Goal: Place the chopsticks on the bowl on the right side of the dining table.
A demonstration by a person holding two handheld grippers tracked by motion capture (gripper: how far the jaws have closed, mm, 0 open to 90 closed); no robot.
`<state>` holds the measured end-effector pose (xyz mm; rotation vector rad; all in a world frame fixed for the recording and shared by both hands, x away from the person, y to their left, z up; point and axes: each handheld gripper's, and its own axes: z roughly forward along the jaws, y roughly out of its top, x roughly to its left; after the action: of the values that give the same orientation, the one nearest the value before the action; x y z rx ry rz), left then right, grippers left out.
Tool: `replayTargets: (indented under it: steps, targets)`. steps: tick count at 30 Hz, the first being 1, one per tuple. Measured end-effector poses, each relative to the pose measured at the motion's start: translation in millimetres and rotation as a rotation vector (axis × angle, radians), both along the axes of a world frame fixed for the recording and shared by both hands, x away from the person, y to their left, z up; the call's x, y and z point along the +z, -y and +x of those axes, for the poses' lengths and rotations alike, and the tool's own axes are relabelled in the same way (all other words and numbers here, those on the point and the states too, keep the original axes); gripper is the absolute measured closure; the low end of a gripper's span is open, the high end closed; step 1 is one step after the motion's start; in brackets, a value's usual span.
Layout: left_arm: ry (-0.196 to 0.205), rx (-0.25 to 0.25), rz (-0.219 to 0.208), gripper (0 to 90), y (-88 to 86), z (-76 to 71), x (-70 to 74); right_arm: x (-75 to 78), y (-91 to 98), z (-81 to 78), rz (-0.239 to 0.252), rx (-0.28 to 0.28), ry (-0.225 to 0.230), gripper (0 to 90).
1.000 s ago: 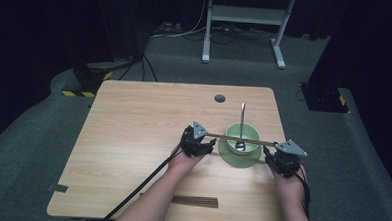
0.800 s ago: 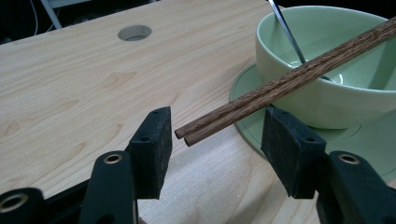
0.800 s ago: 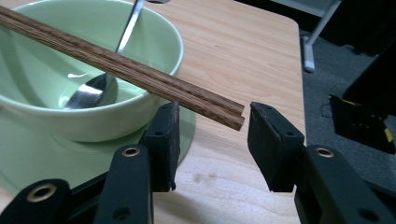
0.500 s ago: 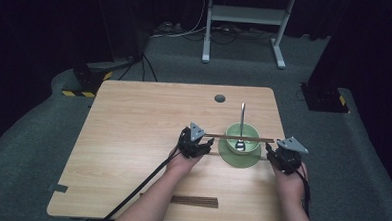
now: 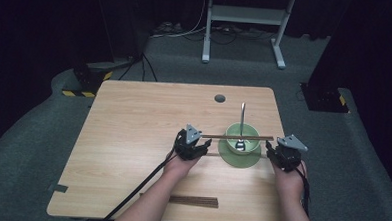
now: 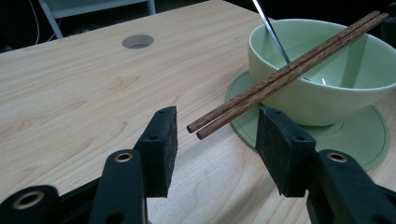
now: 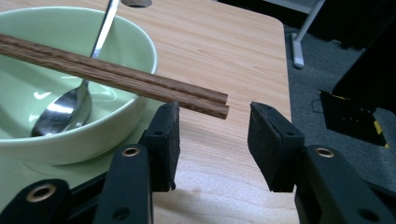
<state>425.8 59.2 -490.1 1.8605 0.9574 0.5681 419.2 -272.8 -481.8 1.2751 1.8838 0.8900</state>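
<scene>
A pale green bowl [image 5: 231,132] stands on a matching saucer [image 5: 232,161], with a metal spoon [image 5: 242,112] leaning in it. A pair of brown chopsticks [image 5: 213,137] lies across the bowl's rim. My left gripper [image 5: 202,145] sits left of the bowl; its jaws have just been closing. In the left gripper view the chopsticks' [image 6: 289,70] near ends lie in the gap of my left gripper [image 6: 217,130], touching neither pad. My right gripper [image 5: 271,150] is at the bowl's right. In the right gripper view the chopsticks' [image 7: 140,81] other ends hang over my open right gripper [image 7: 212,126].
A second bundle of chopsticks [image 5: 192,201] lies near the table's front edge. A round cable hole [image 5: 219,98] is behind the bowl. The left gripper's cable [image 5: 140,185] trails to the front edge. A metal stand [image 5: 245,22] is on the floor beyond the table.
Little has visibly changed. Both hands stay beside the bowl, and the chopsticks still lie across its rim.
</scene>
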Motion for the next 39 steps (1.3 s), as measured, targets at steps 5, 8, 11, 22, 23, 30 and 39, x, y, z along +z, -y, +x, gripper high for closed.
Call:
replayTargets:
  steps: [5, 8, 11, 22, 23, 30, 39]
  targets:
    - [-0.011, 0.005, -0.015, 52.4, -5.3, -0.6, -2.9, 0.2, -1.4, -2.7, 0.003, 0.013, -0.002, 60.4]
    - [-0.012, 0.007, -0.023, 55.2, -8.0, -1.1, -3.4, -0.1, -1.2, -2.2, 0.003, 0.006, -0.006, 61.7]
    - [-0.013, 0.001, -0.024, 57.0, -9.2, -1.5, -4.2, -0.4, -1.4, -1.9, 0.008, 0.005, -0.009, 62.8]
    - [-0.013, -0.014, -0.024, 59.7, -8.4, -4.1, -5.7, -0.9, -2.2, -1.8, 0.003, 0.006, -0.012, 62.7]
    - [-0.009, -0.007, -0.028, 59.7, -9.2, -4.2, -5.4, -0.7, -2.0, -1.7, 0.002, 0.006, -0.011, 62.6]
    - [0.001, 0.01, -0.026, 66.3, -15.6, -4.5, -3.7, 1.3, -1.4, -0.6, 0.002, 0.002, -0.009, 62.5]
    - [-0.002, 0.018, -0.02, 67.4, -15.9, -3.6, -5.9, 0.4, -1.4, 1.3, -0.001, -0.006, -0.012, 62.4]
